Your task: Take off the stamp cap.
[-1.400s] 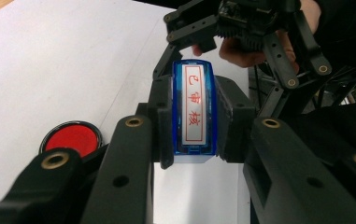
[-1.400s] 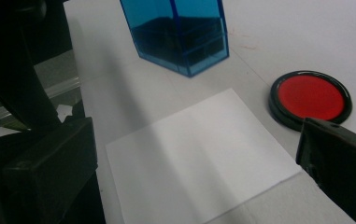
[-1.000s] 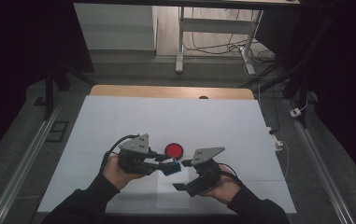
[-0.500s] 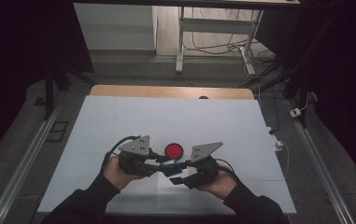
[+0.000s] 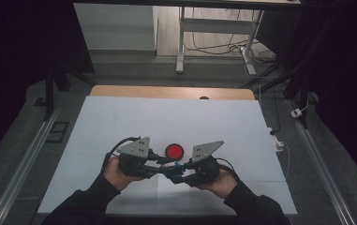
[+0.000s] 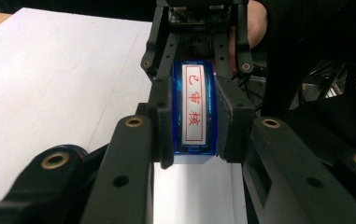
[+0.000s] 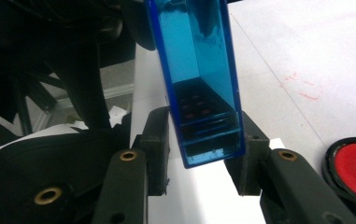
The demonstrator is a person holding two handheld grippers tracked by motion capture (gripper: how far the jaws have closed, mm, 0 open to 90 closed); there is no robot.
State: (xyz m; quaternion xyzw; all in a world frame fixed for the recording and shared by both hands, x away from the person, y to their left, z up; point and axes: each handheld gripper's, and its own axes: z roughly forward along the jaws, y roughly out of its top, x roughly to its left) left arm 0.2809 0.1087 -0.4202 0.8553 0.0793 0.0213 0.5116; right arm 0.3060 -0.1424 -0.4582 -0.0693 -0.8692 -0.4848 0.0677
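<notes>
Watching from beside the table, I see the person holding both claws nose to nose, low over the white sheet [image 5: 120, 122], with a blue see-through stamp [image 6: 193, 109] bridged between them. The left gripper [image 6: 192, 123] is pinching one end of the stamp, its pads flat against the two blue sides, and the white label with red characters faces up between its jaws. The right gripper [image 7: 203, 149] has just been closing on the other end; its pads now look to sit against the stamp's sides, so I judge both claws have hold of it. A round red ink pad [image 5: 174, 151] lies on the sheet just beyond the two claw tips, apart from them. Faint red marks [image 7: 302, 88] show on the sheet farther off, past the right claw. By my reading, picking up and the second grip are done. What is left is whatever the two-handed hold is for: pulling the stamp open or passing it across. I cannot tell which.
</notes>
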